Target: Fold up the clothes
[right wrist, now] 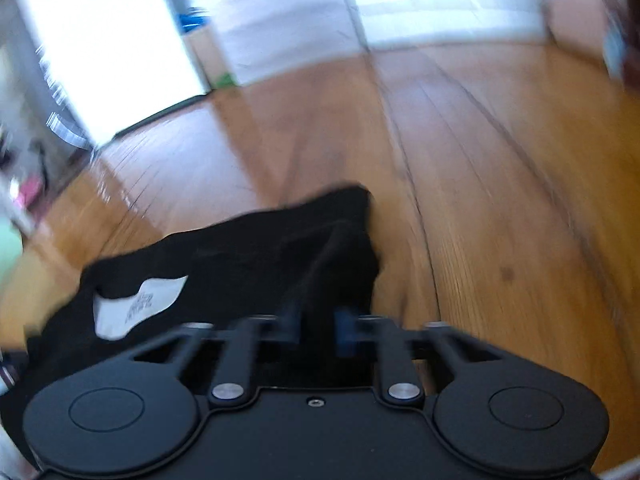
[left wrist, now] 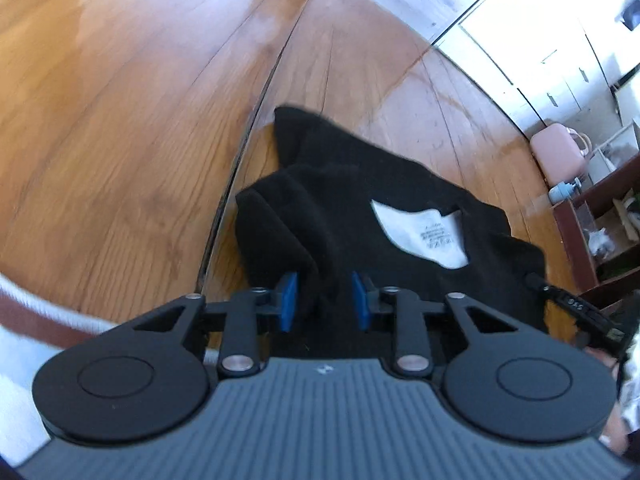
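Note:
A black garment (left wrist: 360,216) with a white care label (left wrist: 424,234) hangs over the wooden floor, stretched between my two grippers. My left gripper (left wrist: 325,300) has its blue pads (left wrist: 289,300) closed on a bunched edge of the black cloth. In the right wrist view the same garment (right wrist: 260,256) and its label (right wrist: 136,304) show, blurred. My right gripper (right wrist: 318,330) is closed on the garment's other edge. The right gripper also shows at the right edge of the left wrist view (left wrist: 576,312).
Wooden floor (left wrist: 120,140) lies below. A glass or shiny edge (left wrist: 256,112) runs across the left wrist view. A pink bag (left wrist: 556,152) and a dark shelf unit (left wrist: 592,220) stand at the right. A bright doorway (right wrist: 112,40) is at the far left.

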A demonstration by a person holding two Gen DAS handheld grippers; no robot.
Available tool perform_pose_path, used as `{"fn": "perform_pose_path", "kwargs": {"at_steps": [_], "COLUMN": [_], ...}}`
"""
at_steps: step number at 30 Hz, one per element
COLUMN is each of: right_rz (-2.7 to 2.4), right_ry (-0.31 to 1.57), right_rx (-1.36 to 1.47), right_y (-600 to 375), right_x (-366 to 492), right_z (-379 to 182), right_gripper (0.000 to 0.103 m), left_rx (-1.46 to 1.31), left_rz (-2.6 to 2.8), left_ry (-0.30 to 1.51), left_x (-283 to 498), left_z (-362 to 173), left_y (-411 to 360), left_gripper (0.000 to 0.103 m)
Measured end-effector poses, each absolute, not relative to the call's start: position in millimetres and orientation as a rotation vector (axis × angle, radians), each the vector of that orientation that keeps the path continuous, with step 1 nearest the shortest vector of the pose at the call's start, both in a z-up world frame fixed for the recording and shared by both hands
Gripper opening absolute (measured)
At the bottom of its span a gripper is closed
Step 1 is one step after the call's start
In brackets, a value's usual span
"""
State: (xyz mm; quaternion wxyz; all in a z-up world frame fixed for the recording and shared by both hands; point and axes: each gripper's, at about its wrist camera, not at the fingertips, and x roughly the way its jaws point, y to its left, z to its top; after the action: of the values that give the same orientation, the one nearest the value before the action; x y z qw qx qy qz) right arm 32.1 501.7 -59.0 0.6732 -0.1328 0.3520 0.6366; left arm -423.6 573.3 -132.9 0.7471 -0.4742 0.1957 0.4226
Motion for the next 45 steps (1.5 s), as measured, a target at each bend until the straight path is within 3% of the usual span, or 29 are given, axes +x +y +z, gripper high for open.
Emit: {"fn": "perform_pose_path", "kwargs": {"at_steps": [4, 10, 14, 15, 18, 19, 20, 21, 22, 23, 25, 29, 32, 35, 37, 39, 41, 42, 44, 45], "right_rz": [1.522, 1.448, 1.442, 1.446, 1.442, 1.441, 1.440, 1.439, 1.445, 1.452, 1.472, 1.525, 1.522, 1.474, 1.422, 1.359, 1.286, 1.255, 1.231, 1.220], "right_ry": [0.639, 0.783, 0.776, 0.763, 0.755, 0.754, 0.753, 0.752, 0.715, 0.674, 0.567, 0.391, 0.314, 0.242, 0.210, 0.313, 0.454, 0.548, 0.632, 0.671], "right_rx": [-0.294, -0.285, -0.335, -0.352, -0.370, -0.372, -0.373, -0.374, -0.379, -0.384, -0.397, -0.403, -0.408, -0.351, -0.286, -0.299, -0.339, -0.385, -0.389, -0.388], "right_y": [488.5, 491.8, 496.3, 497.0, 501.1, 501.6, 502.1, 502.5, 501.5, 500.2, 495.7, 487.1, 486.9, 479.3, 472.4, 483.0, 496.9, 504.6, 505.5, 505.6], "right_x": [14.1, 33.9, 31.1, 27.5, 23.9, 23.6, 23.4, 23.2, 20.6, 17.7, 6.6, -18.9, -27.8, -26.9, -22.3, -6.2, 11.3, 20.6, 31.5, 36.8], "right_z": [-42.5, -59.4, -65.1, -65.7, -69.5, -70.2, -70.9, -71.6, -70.5, -69.2, -61.0, -38.8, -28.1, -13.6, -4.9, -20.4, -42.6, -57.7, -66.0, -69.7], "right_gripper": [0.014, 0.021, 0.021, 0.026, 0.047, 0.047, 0.047, 0.047, 0.028, 0.019, 0.014, 0.013, 0.012, 0.011, 0.011, 0.014, 0.017, 0.021, 0.021, 0.029], "left_rx": [-0.998, -0.888, -0.747, -0.708, -0.650, -0.665, -0.688, -0.700, -0.710, -0.684, -0.606, -0.521, -0.407, -0.211, -0.232, -0.306, -0.428, -0.498, -0.677, -0.751], "left_rz": [0.869, 0.942, 0.956, 0.959, 0.986, 0.992, 1.001, 1.013, 1.025, 1.039, 1.036, 1.012, 1.056, 1.100, 1.133, 1.140, 1.158, 1.187, 1.206, 1.189], "left_ry": [0.418, 0.568, 0.669, 0.714, 0.782, 0.766, 0.740, 0.719, 0.698, 0.691, 0.636, 0.606, 0.623, 0.492, 0.476, 0.487, 0.546, 0.585, 0.625, 0.579], "left_x": [-406.9, -389.0, -372.3, -367.4, -357.7, -358.0, -359.7, -362.1, -364.6, -365.7, -365.6, -354.3, -342.3, -342.0, -344.9, -350.0, -357.7, -362.8, -380.5, -392.8], "left_z": [-128.6, -122.7, -121.8, -123.9, -133.0, -134.3, -134.7, -133.2, -131.4, -125.3, -107.9, -96.2, -97.1, -69.0, -61.0, -65.6, -95.6, -111.2, -138.5, -143.7], "left_y": [572.9, 565.6, 556.6, 554.2, 551.2, 552.5, 554.1, 554.3, 554.3, 551.8, 542.6, 538.8, 542.2, 537.0, 550.4, 570.9, 598.7, 611.6, 629.0, 630.5], "left_gripper": [0.029, 0.048, 0.048, 0.049, 0.067, 0.067, 0.066, 0.055, 0.022, 0.009, 0.008, 0.008, 0.007, 0.007, 0.008, 0.014, 0.042, 0.064, 0.065, 0.065]}}
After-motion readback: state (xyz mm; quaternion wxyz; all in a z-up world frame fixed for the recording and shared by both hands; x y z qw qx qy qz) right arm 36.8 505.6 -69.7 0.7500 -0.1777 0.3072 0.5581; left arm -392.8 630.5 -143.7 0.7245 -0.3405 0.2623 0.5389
